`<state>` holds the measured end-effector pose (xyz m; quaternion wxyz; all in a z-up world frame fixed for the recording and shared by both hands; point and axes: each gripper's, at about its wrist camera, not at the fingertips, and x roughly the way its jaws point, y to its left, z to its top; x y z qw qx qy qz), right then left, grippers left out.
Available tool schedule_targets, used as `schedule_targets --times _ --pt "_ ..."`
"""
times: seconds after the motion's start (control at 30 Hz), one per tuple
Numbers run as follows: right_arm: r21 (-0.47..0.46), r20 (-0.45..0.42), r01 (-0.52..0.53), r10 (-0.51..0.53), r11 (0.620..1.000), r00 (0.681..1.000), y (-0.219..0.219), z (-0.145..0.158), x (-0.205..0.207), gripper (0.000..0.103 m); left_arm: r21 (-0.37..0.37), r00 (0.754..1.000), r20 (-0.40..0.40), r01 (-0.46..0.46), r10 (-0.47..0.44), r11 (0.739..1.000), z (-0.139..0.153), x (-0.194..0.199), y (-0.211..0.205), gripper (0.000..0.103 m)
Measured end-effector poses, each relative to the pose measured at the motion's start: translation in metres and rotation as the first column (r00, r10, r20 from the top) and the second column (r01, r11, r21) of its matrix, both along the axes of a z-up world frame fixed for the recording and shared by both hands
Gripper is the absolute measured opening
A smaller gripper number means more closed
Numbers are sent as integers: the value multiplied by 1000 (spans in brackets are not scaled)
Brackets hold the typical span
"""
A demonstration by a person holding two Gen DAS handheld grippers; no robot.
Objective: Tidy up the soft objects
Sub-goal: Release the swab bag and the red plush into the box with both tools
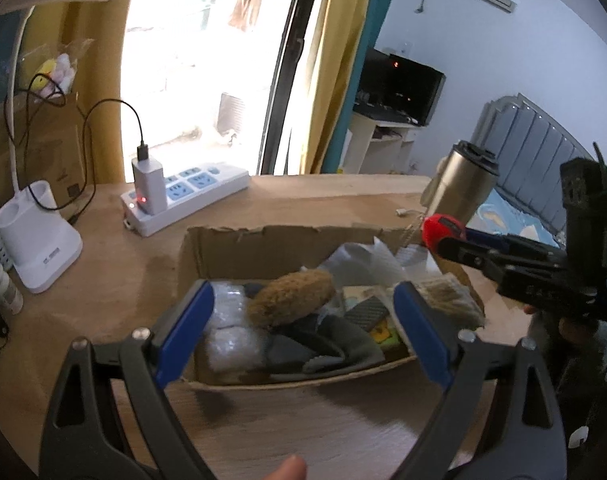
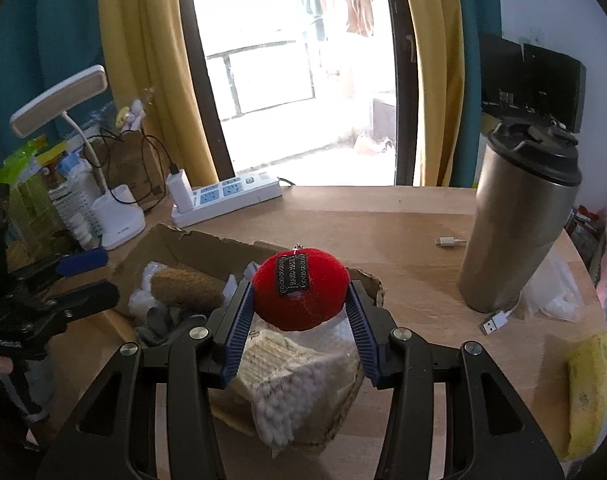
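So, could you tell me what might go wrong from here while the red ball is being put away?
1. The right gripper pinches the round red ball only at its sides; it could squirt out and roll off the table.
2. The box is already crowded around the brown roll, so the ball may not settle.
3. The steel tumbler stands close on the right; a wide swing might topple it.

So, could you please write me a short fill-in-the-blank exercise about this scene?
1. The right gripper is shut on a ____ felt ball.
2. The left gripper hangs ____ over the cardboard box.
3. The brown plush lies inside the ____.
4. The steel tumbler stands upright on the ____.

Missing: red; open; box; table
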<state>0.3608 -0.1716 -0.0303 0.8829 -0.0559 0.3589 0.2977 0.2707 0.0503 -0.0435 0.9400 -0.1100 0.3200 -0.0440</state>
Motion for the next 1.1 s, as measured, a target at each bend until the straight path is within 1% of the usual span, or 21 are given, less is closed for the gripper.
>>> schedule_targets --times 0.13,0.2,0.23,0.3,0.33,0.37,0.7,0.97,1.1 --pt "-25 -13 15 -16 1000 1000 5 -6 5 50 -7 1000 0 -6 6 1000 -2 0 4 92" --pt "-39 -19 30 -31 999 999 5 -8 7 54 -7 1000 -5 -14 14 1000 -5 1 6 92" --pt "-44 -22 33 -34 998 999 6 -9 8 59 -8 1000 -8 -17 17 1000 -6 2 7 92" --pt "-57 -23 38 -39 998 999 6 -10 8 64 -10 1000 -7 -22 22 1000 -6 2 9 92" --pt "-61 -21 40 -41 997 999 6 -10 7 68 -9 1000 -4 -23 23 1000 -6 3 9 92" --pt "-65 -18 41 -43 997 999 6 -9 6 69 -10 1000 1 -23 23 1000 -5 2 9 92" --pt "-53 6 36 -36 998 999 5 4 -11 69 -8 999 41 -16 17 1000 10 -18 5 92" --pt "-43 49 44 -42 998 998 -2 24 -40 69 -13 996 88 -14 15 1000 30 -45 0 92" --pt "-38 70 46 -43 998 997 -5 34 -57 69 0 994 107 -10 10 1000 39 -60 -6 92"
